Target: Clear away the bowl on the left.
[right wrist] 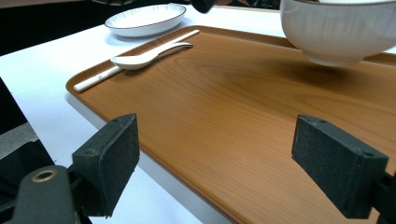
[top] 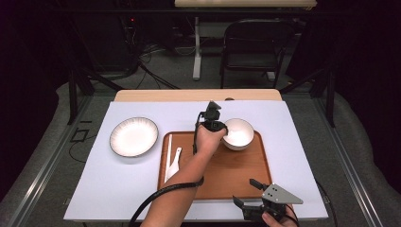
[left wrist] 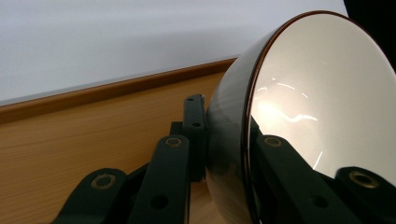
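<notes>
Left hand-held gripper [top: 223,131] is clamping the white bowl's [top: 240,134] rim, jaws narrow, over the wooden tray [top: 236,177]. Right hand-held gripper [right wrist: 233,168] is hovering wide, holding nothing.

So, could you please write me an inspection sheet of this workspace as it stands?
Surface: white table top bearing a brown wooden tray.
Job's things: white ceramic bowl, tilted above the tray's far right corner; round white plate with dark rim left of the tray.
Clutter: white spoon and white chopstick on the tray's left side.
Grippers: left hand-held gripper shut on the bowl's rim; right hand-held gripper open at the near edge.
Cables: black cable along the left forearm.
Surroundings: dark folding chair beyond the table.
</notes>
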`<action>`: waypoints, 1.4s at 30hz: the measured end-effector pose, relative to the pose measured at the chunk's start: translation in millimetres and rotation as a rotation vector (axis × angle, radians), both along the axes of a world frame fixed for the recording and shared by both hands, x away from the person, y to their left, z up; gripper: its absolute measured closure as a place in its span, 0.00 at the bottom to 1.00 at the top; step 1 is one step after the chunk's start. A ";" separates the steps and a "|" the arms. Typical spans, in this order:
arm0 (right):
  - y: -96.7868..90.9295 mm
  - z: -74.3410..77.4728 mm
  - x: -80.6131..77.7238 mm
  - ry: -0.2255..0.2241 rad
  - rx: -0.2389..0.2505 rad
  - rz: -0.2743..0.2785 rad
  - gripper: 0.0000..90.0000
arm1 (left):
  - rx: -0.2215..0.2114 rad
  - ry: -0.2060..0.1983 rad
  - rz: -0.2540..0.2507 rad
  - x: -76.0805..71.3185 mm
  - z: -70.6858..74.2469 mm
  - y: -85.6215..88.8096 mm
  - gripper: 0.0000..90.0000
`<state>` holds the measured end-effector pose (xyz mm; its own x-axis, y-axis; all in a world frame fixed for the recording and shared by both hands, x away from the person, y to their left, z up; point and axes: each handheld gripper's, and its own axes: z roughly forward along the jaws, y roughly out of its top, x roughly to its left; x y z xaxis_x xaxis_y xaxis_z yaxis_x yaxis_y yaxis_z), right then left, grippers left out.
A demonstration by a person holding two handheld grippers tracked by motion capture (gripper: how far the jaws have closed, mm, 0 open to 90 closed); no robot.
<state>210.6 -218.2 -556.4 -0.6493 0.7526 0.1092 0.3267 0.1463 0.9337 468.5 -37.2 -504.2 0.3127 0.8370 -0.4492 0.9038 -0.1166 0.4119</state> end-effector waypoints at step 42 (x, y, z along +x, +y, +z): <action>-0.6 0.7 -1.0 -0.002 0.003 -0.005 0.16 | -0.064 -0.120 -0.018 -10.4 -4.0 13.8 0.52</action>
